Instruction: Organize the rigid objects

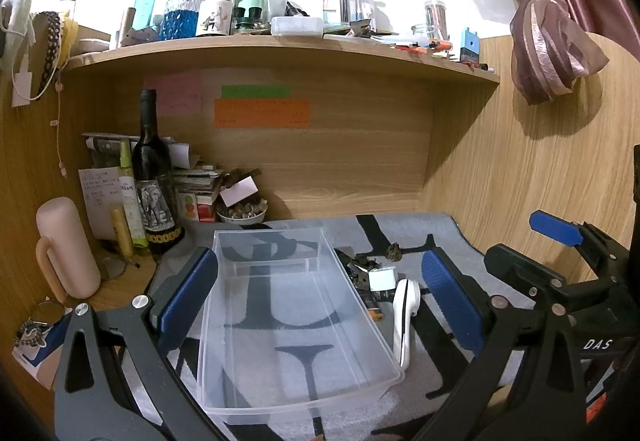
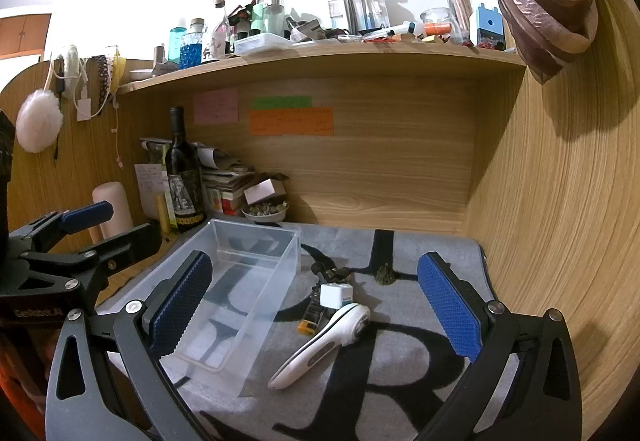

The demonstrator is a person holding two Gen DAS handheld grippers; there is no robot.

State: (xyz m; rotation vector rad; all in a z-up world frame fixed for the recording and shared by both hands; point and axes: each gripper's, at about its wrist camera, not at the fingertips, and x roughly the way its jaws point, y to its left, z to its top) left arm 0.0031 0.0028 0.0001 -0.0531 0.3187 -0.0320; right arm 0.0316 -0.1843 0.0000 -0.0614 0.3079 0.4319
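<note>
A clear plastic bin (image 1: pixel 376 337) (image 2: pixel 288 273) lies empty on the grey lettered mat (image 1: pixel 448 237) (image 2: pixel 400 369). Right of it lie a white handheld device (image 1: pixel 402 325) (image 2: pixel 324 341), a small white cube (image 1: pixel 381 278) (image 2: pixel 335 295), a bunch of keys (image 1: pixel 362 267) (image 2: pixel 334 273), a small orange-tipped item (image 1: pixel 376 315) (image 2: pixel 309 325) and a small dark cone (image 1: pixel 393 251) (image 2: pixel 385 275). My left gripper (image 1: pixel 320 297) is open above the bin. My right gripper (image 2: pixel 316 313) is open above the loose items; it also shows in the left wrist view (image 1: pixel 560 241).
A wine bottle (image 1: pixel 152 177) (image 2: pixel 184 177), a pink mug (image 1: pixel 66 249), papers and a small bowl (image 1: pixel 242 215) crowd the back left of the desk. A cluttered shelf (image 1: pixel 280 45) runs overhead. A wooden wall (image 2: pixel 560 201) stands at the right.
</note>
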